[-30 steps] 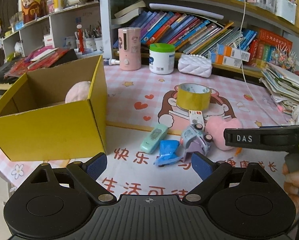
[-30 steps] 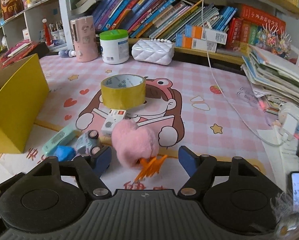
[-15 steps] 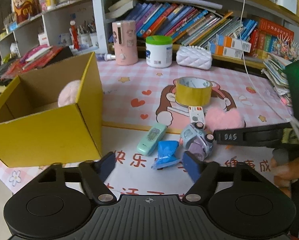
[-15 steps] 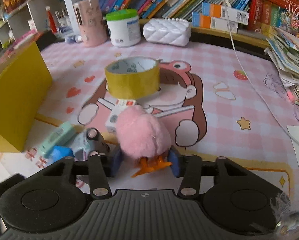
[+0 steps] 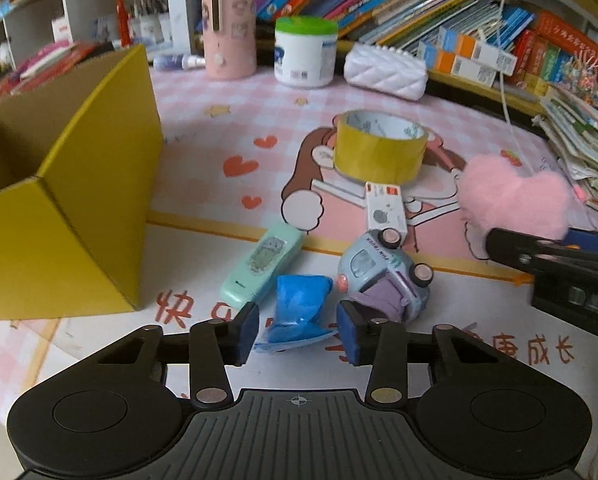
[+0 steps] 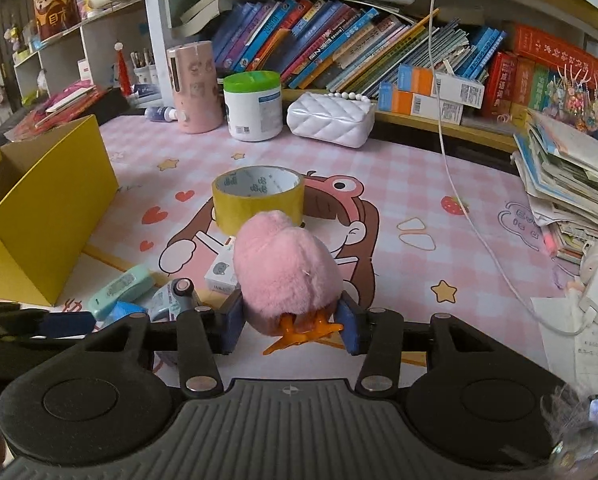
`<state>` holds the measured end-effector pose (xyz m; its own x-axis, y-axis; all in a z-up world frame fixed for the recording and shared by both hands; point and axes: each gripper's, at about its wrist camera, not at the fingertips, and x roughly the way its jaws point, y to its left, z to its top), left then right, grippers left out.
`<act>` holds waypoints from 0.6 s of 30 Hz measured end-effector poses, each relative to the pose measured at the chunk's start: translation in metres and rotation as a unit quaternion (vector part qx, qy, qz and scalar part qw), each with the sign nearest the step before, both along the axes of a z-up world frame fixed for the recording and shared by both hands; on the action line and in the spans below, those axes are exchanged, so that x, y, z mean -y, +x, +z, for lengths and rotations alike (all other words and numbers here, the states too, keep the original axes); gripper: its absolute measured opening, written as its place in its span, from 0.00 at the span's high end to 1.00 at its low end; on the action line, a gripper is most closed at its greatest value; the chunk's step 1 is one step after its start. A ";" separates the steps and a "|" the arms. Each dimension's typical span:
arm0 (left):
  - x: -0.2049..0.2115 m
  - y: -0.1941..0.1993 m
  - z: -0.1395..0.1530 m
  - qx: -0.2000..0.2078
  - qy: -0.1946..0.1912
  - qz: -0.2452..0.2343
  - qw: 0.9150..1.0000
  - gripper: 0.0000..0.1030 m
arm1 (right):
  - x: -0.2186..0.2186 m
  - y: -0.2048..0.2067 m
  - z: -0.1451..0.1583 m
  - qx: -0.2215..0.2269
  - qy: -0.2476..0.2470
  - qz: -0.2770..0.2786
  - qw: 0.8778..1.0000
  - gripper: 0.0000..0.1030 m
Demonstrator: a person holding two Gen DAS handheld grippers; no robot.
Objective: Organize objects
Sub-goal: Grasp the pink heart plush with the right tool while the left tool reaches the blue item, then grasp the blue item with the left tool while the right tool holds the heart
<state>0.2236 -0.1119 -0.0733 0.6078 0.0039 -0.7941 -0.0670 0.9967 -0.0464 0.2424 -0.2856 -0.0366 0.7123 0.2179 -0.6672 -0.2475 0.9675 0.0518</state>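
Observation:
My right gripper [image 6: 290, 326] is shut on a pink fluffy heart clip [image 6: 285, 270] with an orange clasp, held above the mat; it also shows in the left wrist view [image 5: 513, 200]. My left gripper [image 5: 298, 330] is open, its blue pads on either side of a blue wrapped packet [image 5: 299, 310] on the table. Beside it lie a toy car [image 5: 383, 276] on its side, a mint green case [image 5: 263, 264], a small white box [image 5: 383, 208] and a yellow tape roll [image 5: 381, 150]. The yellow cardboard box [image 5: 71, 200] stands open at the left.
A pink tumbler [image 5: 229, 28], a green-lidded jar [image 5: 305, 54] and a white quilted pouch [image 5: 385, 70] stand at the back before shelves of books. A paper stack [image 6: 567, 192] and a white cable [image 6: 471, 216] lie at the right.
My right gripper closed on the pink heart clip and lifted it off the mat. My left gripper moved down and forward to the blue packet and its jaws narrowed.

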 end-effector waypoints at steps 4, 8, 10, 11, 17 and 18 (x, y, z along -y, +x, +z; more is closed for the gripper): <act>0.002 0.006 -0.006 -0.008 0.006 0.000 1.000 0.65 | 0.003 -0.001 0.000 0.001 -0.003 -0.002 1.000 0.56; 0.005 0.006 -0.007 -0.009 0.009 -0.008 1.000 0.68 | 0.005 -0.002 0.000 0.000 -0.002 -0.004 1.000 0.56; 0.004 0.004 -0.003 -0.009 -0.008 -0.009 1.000 0.70 | 0.005 -0.002 0.000 -0.001 -0.003 -0.004 1.000 0.56; 0.004 0.001 -0.001 -0.004 -0.013 -0.010 1.000 0.72 | 0.004 -0.003 0.000 -0.002 -0.004 -0.004 1.000 0.56; 0.007 -0.018 0.027 0.055 -0.016 -0.028 0.998 0.73 | -0.003 -0.009 0.006 0.006 -0.005 -0.005 1.000 0.56; 0.007 -0.022 0.032 0.066 -0.016 -0.028 0.997 0.73 | -0.004 -0.010 0.006 0.006 -0.005 -0.005 1.000 0.56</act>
<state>0.2017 -0.1185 -0.0417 0.7053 -0.0576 -0.7065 -0.0016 0.9966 -0.0829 0.2322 -0.2814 -0.0303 0.7228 0.2032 -0.6605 -0.2377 0.9706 0.0384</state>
